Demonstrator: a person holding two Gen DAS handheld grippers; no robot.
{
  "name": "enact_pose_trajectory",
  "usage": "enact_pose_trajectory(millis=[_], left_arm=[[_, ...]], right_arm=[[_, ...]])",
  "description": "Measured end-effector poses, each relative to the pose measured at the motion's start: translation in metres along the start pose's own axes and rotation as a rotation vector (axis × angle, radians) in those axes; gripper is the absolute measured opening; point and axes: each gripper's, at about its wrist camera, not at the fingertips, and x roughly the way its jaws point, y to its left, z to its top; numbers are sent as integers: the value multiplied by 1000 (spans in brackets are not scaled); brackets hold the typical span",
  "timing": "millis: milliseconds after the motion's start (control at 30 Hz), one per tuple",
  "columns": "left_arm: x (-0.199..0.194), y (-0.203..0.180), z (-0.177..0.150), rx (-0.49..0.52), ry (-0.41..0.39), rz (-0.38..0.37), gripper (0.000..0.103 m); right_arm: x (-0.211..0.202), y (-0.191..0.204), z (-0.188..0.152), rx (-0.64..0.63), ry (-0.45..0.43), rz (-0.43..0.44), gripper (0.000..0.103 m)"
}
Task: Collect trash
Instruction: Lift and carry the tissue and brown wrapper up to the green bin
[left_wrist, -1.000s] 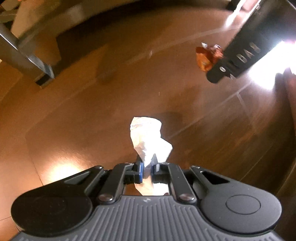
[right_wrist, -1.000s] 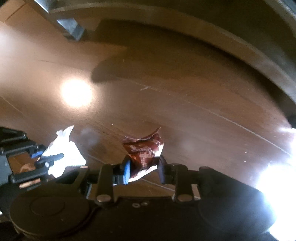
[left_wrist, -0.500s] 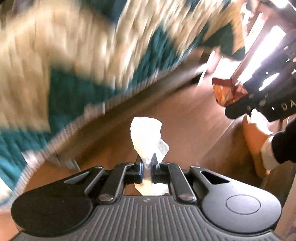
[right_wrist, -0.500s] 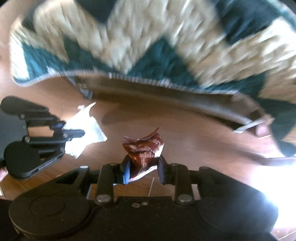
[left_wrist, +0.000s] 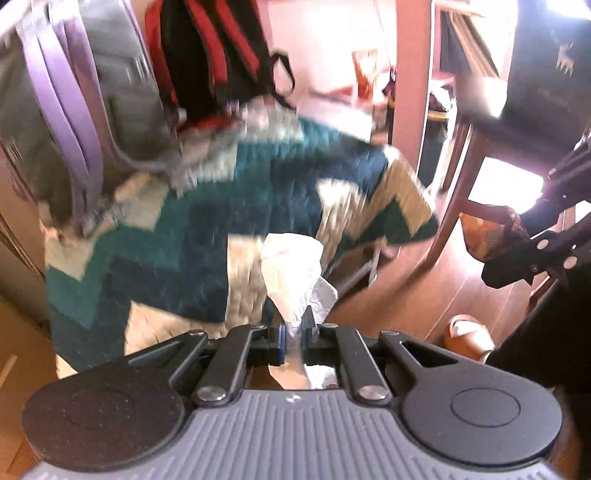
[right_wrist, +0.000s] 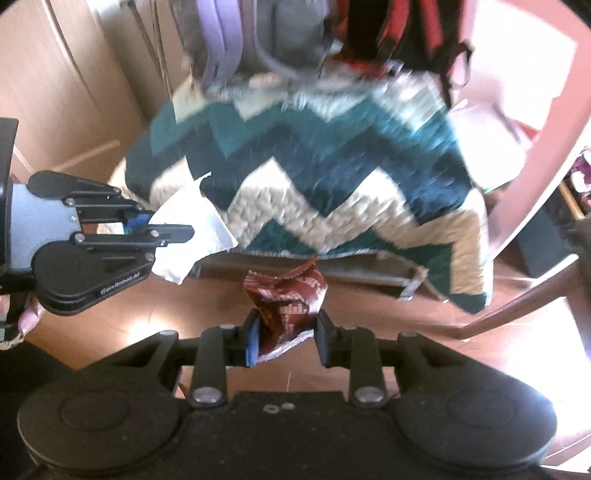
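Note:
My left gripper (left_wrist: 292, 338) is shut on a crumpled white tissue (left_wrist: 291, 273) that sticks up between its fingers. It also shows in the right wrist view (right_wrist: 147, 227), at the left, with the tissue (right_wrist: 192, 236) hanging from it. My right gripper (right_wrist: 286, 334) is shut on a crumpled dark red snack wrapper (right_wrist: 286, 299). It shows in the left wrist view (left_wrist: 517, 240) at the right edge, holding the wrapper (left_wrist: 487, 236). Both grippers are raised above the wooden floor.
A bed with a teal and cream zigzag blanket (left_wrist: 192, 236) lies ahead, also in the right wrist view (right_wrist: 332, 177). Grey, purple and red backpacks (left_wrist: 122, 85) sit behind it. A wooden chair (left_wrist: 476, 147) stands at the right. Wooden floor (left_wrist: 424, 295) lies below.
Both grippers have lifted and tilted up from the floor, still holding the tissue and wrapper. The view has swung from floor to the bed, backpacks and chair.

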Motion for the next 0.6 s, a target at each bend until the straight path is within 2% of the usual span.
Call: enact_pose_trajectory(millis=[267, 600], left_arm=[[-82, -50, 60, 17, -119, 16, 7], [-160, -127, 146, 71, -288, -2, 7]], right_arm=[[-108, -28, -9, 15, -160, -36, 28], [-222, -76, -20, 29, -371, -111, 28]])
